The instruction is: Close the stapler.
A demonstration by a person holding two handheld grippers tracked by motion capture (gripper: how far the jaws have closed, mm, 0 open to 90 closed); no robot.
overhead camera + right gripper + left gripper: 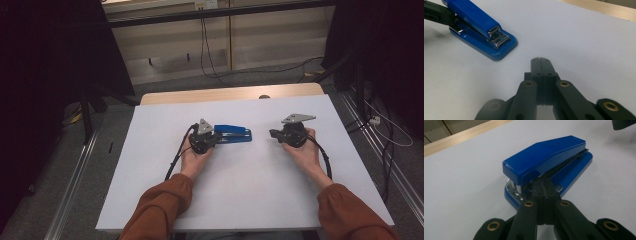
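- The blue stapler (233, 133) lies mid-table (250, 200) on the white top, just right of the left gripper (216, 138).
- The left gripper view shows its closed jaws poking into the stapler's mouth.
- The right gripper (540, 60), jaws closed on nothing, rests well apart; its view shows the stapler's metal end.
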